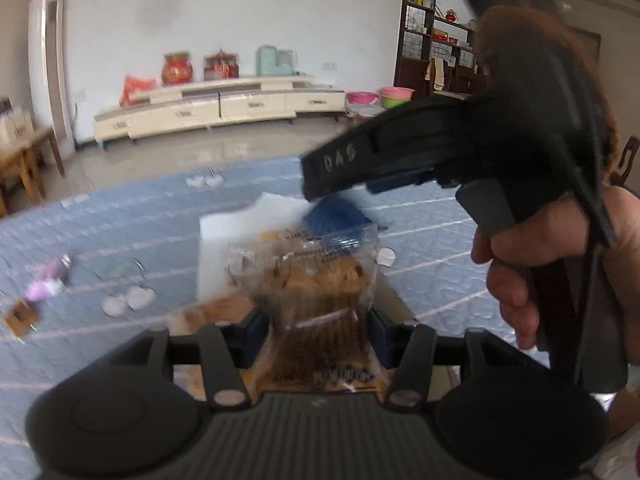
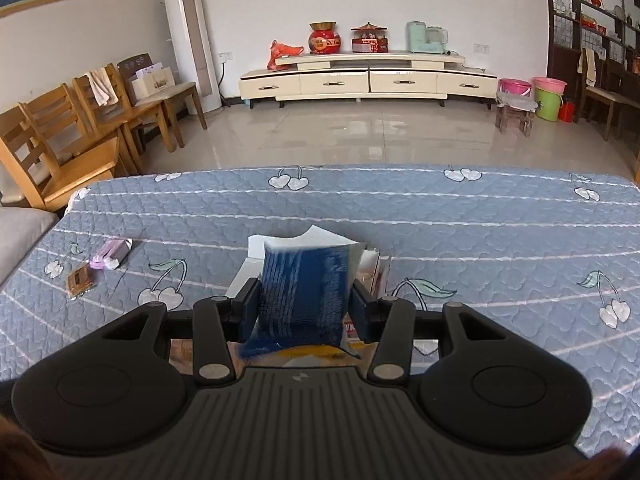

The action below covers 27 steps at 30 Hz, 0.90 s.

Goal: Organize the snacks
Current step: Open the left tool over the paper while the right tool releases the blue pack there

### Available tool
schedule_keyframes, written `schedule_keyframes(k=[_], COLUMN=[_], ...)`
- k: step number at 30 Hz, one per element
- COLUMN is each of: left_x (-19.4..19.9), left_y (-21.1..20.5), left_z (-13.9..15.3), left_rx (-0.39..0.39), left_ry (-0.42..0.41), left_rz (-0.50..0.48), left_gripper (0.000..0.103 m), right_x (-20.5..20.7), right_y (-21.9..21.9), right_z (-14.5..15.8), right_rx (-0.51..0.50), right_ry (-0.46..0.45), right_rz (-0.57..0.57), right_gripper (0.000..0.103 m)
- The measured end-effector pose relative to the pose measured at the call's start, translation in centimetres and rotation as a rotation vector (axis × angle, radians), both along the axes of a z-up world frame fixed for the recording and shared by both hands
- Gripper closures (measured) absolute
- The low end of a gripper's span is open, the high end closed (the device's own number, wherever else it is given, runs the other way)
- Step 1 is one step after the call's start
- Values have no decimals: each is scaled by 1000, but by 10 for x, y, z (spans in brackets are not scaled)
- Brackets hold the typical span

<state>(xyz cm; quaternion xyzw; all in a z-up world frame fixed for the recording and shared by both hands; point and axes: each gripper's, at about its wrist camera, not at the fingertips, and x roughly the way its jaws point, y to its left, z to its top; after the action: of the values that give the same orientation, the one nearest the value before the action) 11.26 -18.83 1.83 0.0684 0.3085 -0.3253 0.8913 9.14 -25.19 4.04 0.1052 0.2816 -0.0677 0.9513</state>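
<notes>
A clear packet of brown biscuits (image 1: 320, 280) stands between the fingers of my left gripper (image 1: 320, 320). It is streaked with blur and the pads do not seem to press on it. A blue snack packet (image 2: 304, 292) sits between the fingers of my right gripper (image 2: 306, 312). It too is smeared while the gripper stays sharp, with slim gaps at the pads. Both packets hang over a white box (image 2: 256, 248) holding other packets. In the left wrist view the right gripper (image 1: 344, 184) reaches in from the right above the blue packet (image 1: 340, 216), carried by a hand (image 1: 540, 248).
A blue quilted cover with cherry prints (image 2: 480, 240) spreads over the surface. A purple packet (image 2: 112, 254) and a small brown packet (image 2: 82, 280) lie to the left of the box. Wooden chairs (image 2: 60, 140) stand beyond the left edge.
</notes>
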Motion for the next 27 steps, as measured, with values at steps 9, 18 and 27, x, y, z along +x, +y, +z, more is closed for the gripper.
schedule_keyframes(k=[9, 18, 27], left_x=[-9, -11, -2], left_y=[19, 65, 126], left_z=[10, 29, 29], left_rx=[-41, -62, -46], left_ry=[-14, -69, -77], left_rz=[39, 161, 290], left_gripper=[30, 25, 25], right_x=[-34, -68, -57], right_y=[11, 39, 86], right_z=[17, 38, 33], right_rx=[-16, -44, -22], right_ry=[-54, -94, -74], right_rz=[-45, -60, 22], right_gripper=[19, 5, 5])
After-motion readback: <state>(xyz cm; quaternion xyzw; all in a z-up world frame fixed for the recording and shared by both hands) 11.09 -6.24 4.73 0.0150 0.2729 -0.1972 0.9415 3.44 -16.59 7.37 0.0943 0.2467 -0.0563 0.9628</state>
